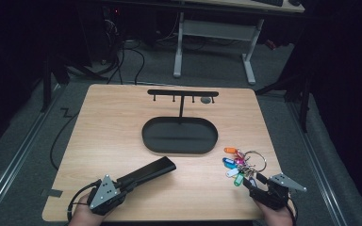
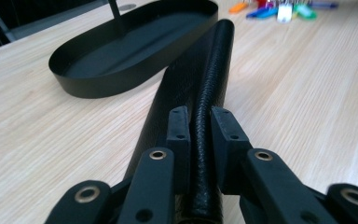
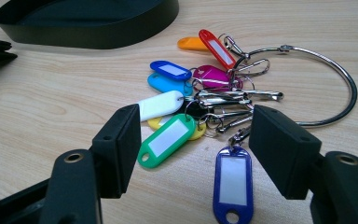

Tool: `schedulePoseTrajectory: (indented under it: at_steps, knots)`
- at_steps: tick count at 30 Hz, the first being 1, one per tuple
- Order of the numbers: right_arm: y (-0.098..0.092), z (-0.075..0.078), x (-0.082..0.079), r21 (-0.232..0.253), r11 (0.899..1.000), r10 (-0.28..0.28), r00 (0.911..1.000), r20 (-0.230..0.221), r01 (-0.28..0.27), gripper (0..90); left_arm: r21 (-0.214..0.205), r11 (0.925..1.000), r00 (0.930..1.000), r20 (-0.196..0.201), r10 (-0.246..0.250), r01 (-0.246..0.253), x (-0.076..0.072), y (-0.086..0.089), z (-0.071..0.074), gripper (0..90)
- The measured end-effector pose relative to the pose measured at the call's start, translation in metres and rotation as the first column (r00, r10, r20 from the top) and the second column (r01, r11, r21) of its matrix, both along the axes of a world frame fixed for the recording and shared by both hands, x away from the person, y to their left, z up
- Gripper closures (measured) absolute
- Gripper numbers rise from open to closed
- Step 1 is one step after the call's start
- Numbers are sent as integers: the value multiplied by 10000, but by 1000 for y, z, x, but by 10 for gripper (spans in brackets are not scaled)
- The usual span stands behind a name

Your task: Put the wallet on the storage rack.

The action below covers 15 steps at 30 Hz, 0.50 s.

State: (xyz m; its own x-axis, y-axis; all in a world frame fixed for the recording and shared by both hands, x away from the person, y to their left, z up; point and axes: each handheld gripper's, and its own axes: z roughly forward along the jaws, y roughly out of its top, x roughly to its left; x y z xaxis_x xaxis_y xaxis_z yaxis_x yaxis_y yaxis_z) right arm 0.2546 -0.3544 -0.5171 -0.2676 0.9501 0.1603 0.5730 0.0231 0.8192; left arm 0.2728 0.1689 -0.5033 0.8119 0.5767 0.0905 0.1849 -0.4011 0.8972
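Right now the left gripper (image 1: 131,182) has its fingers (image 2: 179,123) clamped on the near end of a long black leather case (image 1: 150,171), pinching its stitched edge from both sides. The case lies flat on the table (image 1: 103,127), and its long axis runs straight away from that gripper, up and to the right in the high view, so its far tip points at the near rim of the oval black tray (image 1: 179,135). In the left gripper view the tip looks very close to the tray wall; whether it touches I cannot tell.

Over on the other side, the right gripper (image 1: 253,181) sits low at the near right of the table with its fingers (image 3: 116,144) spread wide and nothing between them but air. Just beyond those fingers lies the key bunch (image 1: 240,162): coloured plastic tags fanned out, keys in the middle, a large metal ring (image 3: 335,81) looping off to the far side. The green tag and the dark blue tag lie nearest the open fingers.

So the left hand has the case, and the right hand is the nearer one for the keys. My read: any move of the case toward the tray goes along its own length, and the tray's wall is what stands in its way, so the tip would need to lift. Behind the tray rises a thin post with a hook bar (image 1: 183,92) across the top, well clear of both grippers.
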Motion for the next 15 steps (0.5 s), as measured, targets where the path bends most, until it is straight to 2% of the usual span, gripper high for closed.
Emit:
schedulePoseTrajectory:
  at_steps: [1, 5, 7, 10, 15]
  knots:
    - [0, 0, 0, 10, 10000, -11, 10000, -11, 11, 347, -158, 9999, 9999, -137, 5, -7, 0, 0, 1, 793]
    - [1, 0, 0, 1, 10000, -1, 10000, 4, 1, 347, -510, 9986, 9996, -244, 158, -171, 1, 0, 2, 794]
    - [1, 0, 0, -9, 10000, 14, 10000, 17, -14, 347, -819, 9965, 9992, -374, 161, -191, 1, 1, 3, 794]
    - [0, 0, 0, 2, 10000, -6, 10000, 5, 6, 347, -1152, 9932, 9994, -332, 116, -154, -1, 0, 6, 797]
    - [0, 0, 0, -12, 10000, 8, 10000, 11, -8, 347, -1392, 9902, 9992, -385, 68, -121, -4, -3, 8, 800]
